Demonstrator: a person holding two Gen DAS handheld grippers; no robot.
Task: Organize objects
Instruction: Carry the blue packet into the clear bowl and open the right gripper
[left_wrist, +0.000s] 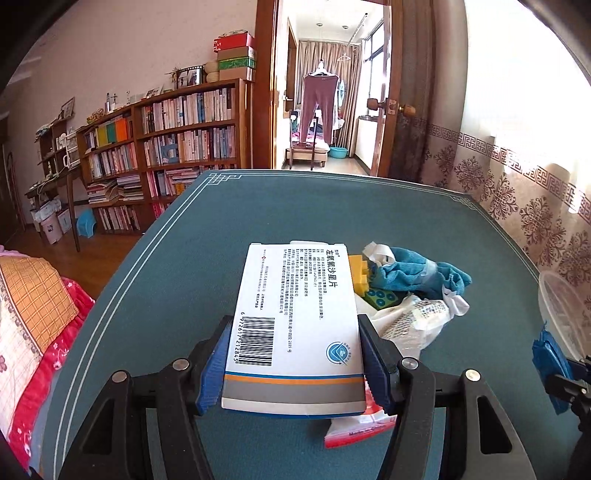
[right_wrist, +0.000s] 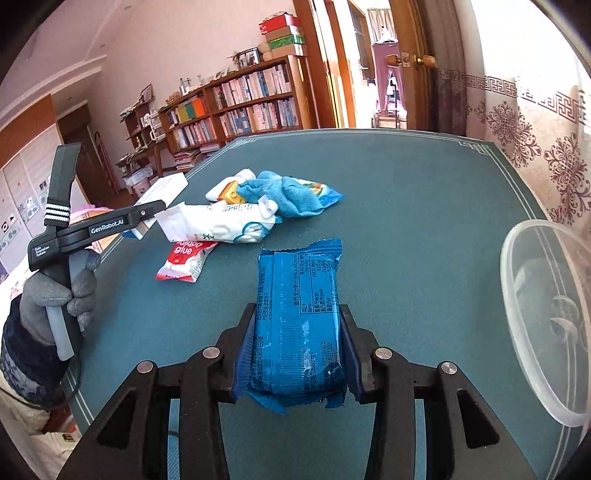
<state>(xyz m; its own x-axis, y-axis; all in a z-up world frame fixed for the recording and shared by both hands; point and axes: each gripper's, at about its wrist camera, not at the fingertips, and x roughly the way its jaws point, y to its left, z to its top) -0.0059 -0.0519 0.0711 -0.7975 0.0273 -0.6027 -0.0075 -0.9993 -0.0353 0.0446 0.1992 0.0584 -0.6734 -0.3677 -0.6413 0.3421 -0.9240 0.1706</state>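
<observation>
Medicine box, white with a barcode: pinched between the pads of the left gripper, above the green table. Blue snack packet: clamped crosswise in the right gripper, beside a clear plastic tub. Blue cloth, white pouch and glue sachet: heaped together mid-table.

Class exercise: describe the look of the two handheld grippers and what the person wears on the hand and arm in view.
Both the left gripper and the right gripper have black frames, silver rivets and ribbed blue pads. The left carries white "GenRobot.AI" lettering and white stripes. A grey knit glove and dark patterned sleeve show.
</observation>
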